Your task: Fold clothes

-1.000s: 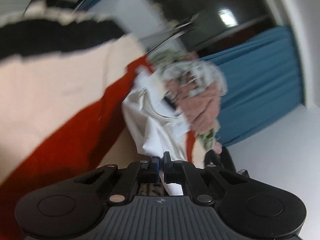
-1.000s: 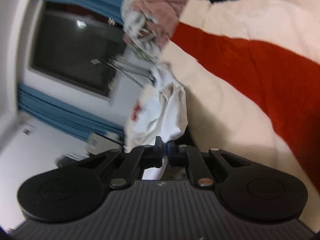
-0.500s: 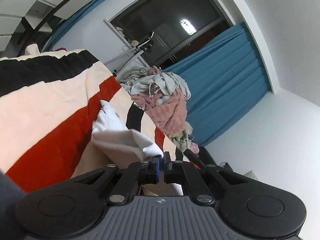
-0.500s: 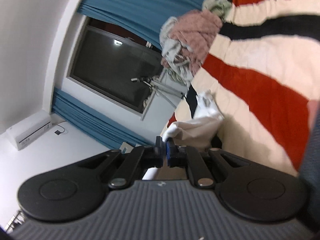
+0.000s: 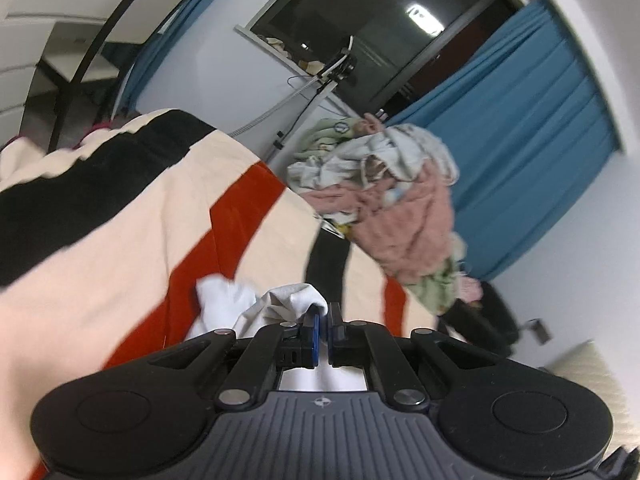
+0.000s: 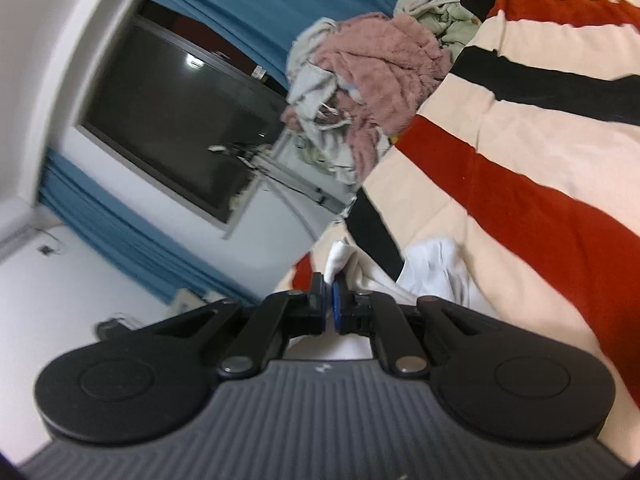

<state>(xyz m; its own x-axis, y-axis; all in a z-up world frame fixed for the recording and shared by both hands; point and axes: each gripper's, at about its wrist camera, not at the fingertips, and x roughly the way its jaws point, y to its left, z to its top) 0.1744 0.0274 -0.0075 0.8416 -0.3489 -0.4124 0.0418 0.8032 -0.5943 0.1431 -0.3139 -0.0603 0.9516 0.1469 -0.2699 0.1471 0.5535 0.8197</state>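
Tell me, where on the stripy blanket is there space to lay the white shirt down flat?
The striped blanket looks bare between the white shirt and the clothes pile, across the cream, red and black stripes. The far edge by the pile is crowded. Both the left gripper and right gripper are clamped on the shirt.

tongs: 2 [image 5: 324, 316] [image 6: 330, 294] | white garment [image 5: 228, 300]: 1 | clothes pile [image 5: 384, 196]: 1 | striped blanket [image 5: 120, 220]: 1

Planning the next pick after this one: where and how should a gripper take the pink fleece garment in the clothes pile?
Probably the pink fleece garment by its hanging lower edge, coming from the striped blanket side: it drapes loose there, while grey clothes cover its top.
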